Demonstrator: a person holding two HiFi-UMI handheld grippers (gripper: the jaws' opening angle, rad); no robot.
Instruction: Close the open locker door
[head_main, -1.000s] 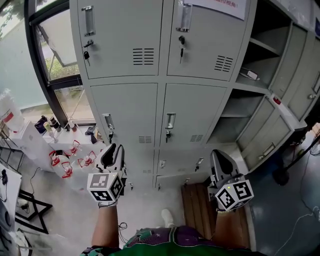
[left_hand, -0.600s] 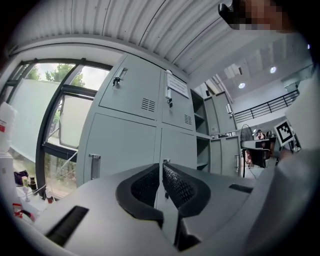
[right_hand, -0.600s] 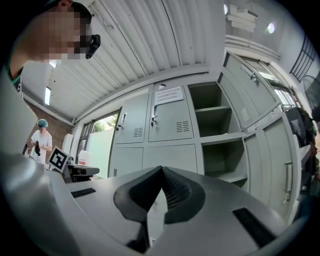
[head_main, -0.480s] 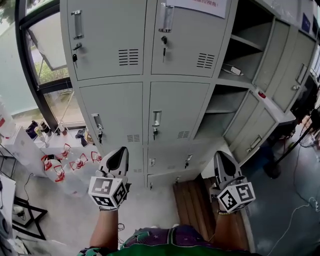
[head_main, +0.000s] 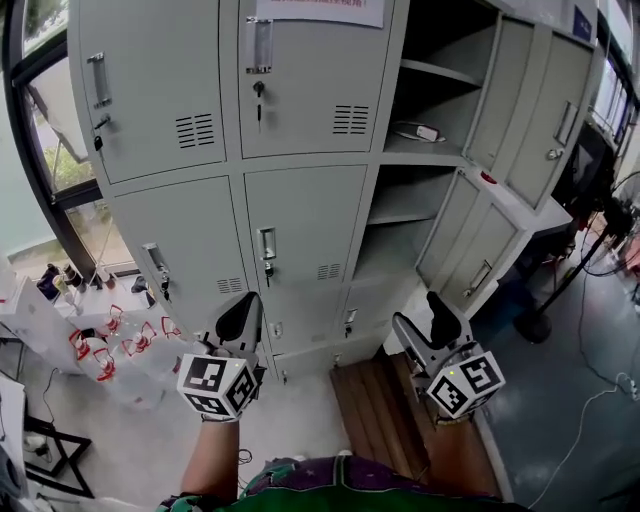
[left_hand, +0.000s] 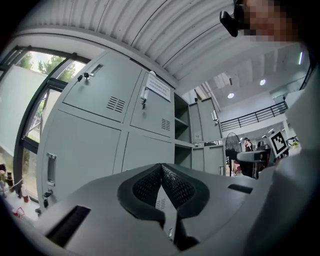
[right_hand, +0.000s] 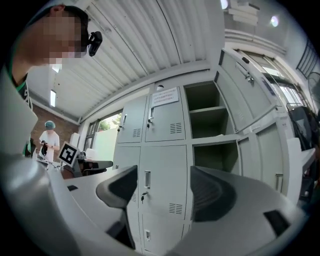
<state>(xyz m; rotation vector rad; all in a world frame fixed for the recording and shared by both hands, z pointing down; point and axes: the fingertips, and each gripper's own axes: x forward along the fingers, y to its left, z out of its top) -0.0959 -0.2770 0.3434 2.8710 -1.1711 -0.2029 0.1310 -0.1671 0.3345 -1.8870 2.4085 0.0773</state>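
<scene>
locker wall (head_main: 300, 200) dead ahead, window (head_main: 60, 170) off to the left, wooden platform (head_main: 385, 410) on the floor at its foot. plenty left to do here. looking at the right-hand column: two gaping compartments, upper open door (head_main: 555, 100) swung out to the right, lower open door (head_main: 485, 255) swung out the same way just beneath it. no telling from the task line which one to close. neither touched, neither pushed in at all, as far as can be seen. left hand-held gripper (head_main: 238, 318) pinched fully shut, only just finished closing, nothing between the jaws, pointed at the closed doors left of the gap and well apart from both open doors. right hand-held gripper (head_main: 426, 326) just sprung open, jaws wide with nothing between them, aimed about level at the locker front, nearer the lower open door but clear of it. by this reading: approach only, closing itself not yet begun. left to do: reach the outer edge of a door, swing it round onto its frame, press it home flush with the neighbours.
</scene>
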